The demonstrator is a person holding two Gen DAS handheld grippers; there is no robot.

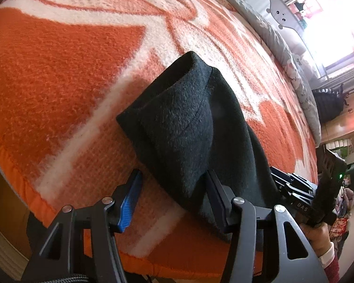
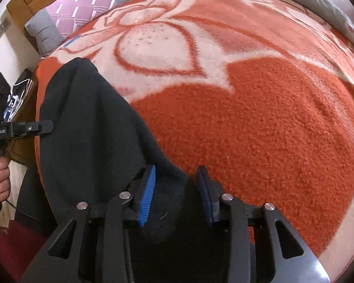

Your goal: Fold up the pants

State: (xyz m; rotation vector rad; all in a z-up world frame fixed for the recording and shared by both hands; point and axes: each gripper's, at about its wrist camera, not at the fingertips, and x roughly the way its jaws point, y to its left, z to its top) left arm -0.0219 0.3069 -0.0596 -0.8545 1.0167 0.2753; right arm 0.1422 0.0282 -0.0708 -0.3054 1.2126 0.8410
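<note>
On the orange-and-cream blanketed bed [image 2: 271, 122], the dark pants [image 2: 89, 127] are laid lengthwise away from both grippers, their near edge caught between the spread right hand-held gripper [image 2: 177, 188], the left hand-held gripper [image 1: 174, 188] likewise spread astride the cloth.

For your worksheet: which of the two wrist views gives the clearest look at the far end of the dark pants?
The left wrist view. There the far end of the dark pants lies whole on the orange blanket, its edges clear. The right wrist view shows the pants mostly as one broad dark mass, running out under the gripper.
</note>
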